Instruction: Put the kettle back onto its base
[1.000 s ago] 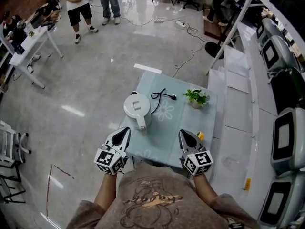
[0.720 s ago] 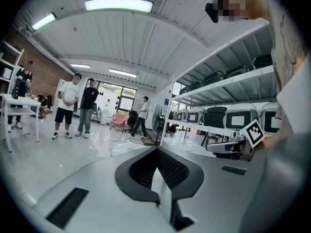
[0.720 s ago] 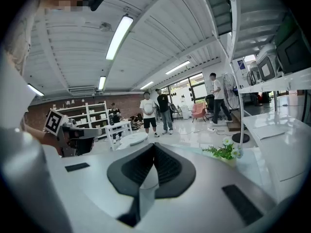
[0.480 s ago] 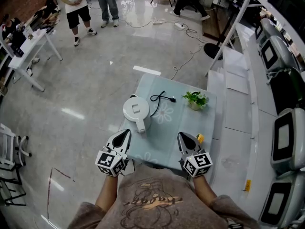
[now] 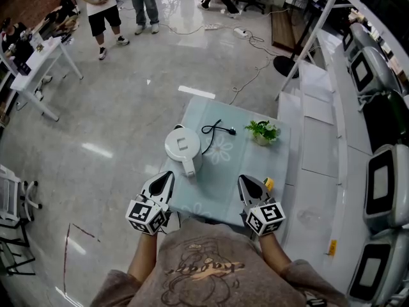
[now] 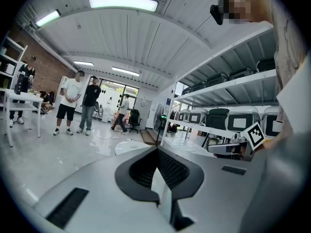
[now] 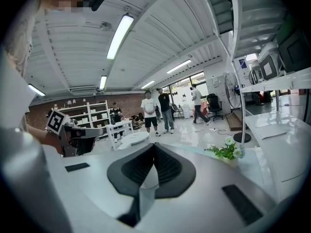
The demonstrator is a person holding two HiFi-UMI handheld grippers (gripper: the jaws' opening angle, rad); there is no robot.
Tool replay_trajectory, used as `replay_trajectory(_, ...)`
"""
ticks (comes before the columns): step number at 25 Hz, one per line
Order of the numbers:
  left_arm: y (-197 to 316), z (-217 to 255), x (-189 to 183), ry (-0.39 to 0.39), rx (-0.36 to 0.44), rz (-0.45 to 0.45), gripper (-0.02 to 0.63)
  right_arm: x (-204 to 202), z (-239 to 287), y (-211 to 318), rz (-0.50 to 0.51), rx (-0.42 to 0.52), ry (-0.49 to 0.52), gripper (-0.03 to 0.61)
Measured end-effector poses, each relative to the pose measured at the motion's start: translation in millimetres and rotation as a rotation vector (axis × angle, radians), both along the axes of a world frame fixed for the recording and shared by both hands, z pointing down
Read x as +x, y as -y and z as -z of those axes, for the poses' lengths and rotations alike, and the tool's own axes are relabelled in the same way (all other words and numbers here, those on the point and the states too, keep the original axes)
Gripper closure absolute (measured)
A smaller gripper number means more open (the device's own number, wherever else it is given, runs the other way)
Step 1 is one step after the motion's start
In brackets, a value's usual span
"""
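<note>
Facing one kettle [image 5: 183,148], two hand-held grippers [image 5: 169,174] [image 5: 243,180]

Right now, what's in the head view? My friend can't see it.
A white kettle stands on a small table, with a black cord and a potted plant beside it. Near its front edge a person holds the left gripper and the right gripper, each with jaws shut and empty.

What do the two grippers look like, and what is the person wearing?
The left gripper and right gripper match: light grey shells, black ribbed pads, each with a white cube of black square markers at the rear. The person wears a brown short-sleeved printed T-shirt.
</note>
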State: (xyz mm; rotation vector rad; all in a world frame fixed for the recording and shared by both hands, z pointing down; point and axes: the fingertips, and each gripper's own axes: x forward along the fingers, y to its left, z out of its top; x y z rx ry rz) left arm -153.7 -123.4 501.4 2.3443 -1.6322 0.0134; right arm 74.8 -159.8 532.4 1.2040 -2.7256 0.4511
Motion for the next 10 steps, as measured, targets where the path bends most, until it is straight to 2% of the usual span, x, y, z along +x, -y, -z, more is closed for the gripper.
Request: replay_trajectory(10,0.4,-1.0,5.6,-0.023,-0.013,-0.007,0.592,-0.5,0.3,2.7,0.014,0.008,-0.027,0.580)
